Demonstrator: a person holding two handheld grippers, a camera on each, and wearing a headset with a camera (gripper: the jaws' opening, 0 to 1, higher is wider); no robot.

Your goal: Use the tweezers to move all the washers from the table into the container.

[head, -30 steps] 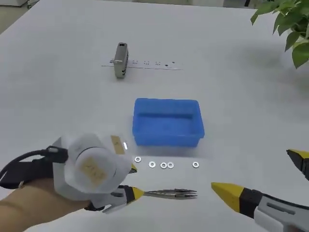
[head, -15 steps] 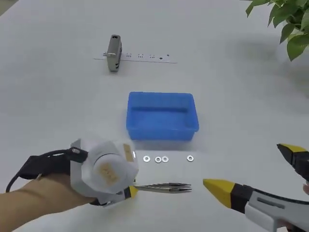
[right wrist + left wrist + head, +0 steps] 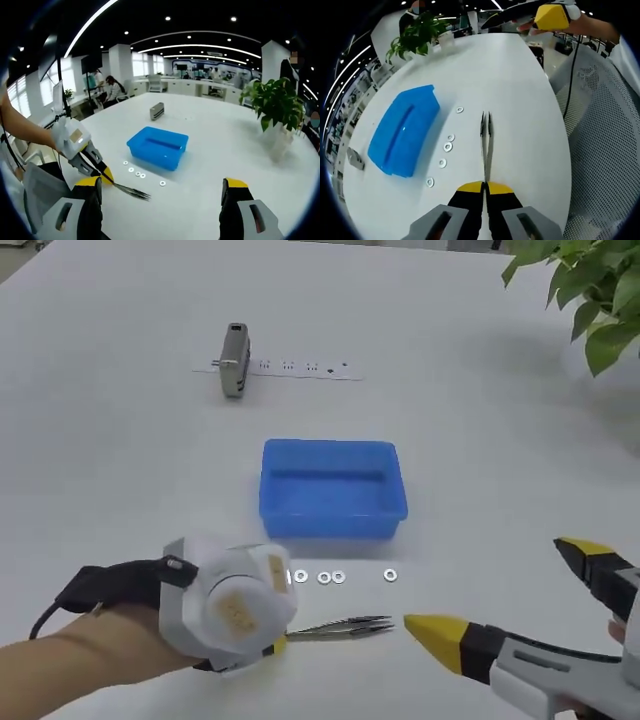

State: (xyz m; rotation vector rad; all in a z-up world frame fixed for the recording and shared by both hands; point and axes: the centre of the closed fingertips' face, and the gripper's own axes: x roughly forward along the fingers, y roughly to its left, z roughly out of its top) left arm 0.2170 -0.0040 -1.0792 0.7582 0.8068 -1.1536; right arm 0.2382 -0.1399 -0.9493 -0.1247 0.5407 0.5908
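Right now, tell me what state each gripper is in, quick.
Left gripper: shut on the tweezers.
Right gripper: open wide, holding nothing.

The smooth white table top (image 3: pixel 480 440) had a matt finish. The blue rectangular plastic container (image 3: pixel 332 490) showed a slight sheen. The small round silver washers (image 3: pixel 325 578) and the slim grey tweezers (image 3: pixel 345 626) were bare, bright metal. The left gripper (image 3: pixel 484 186) carried smooth yellow plastic tips.
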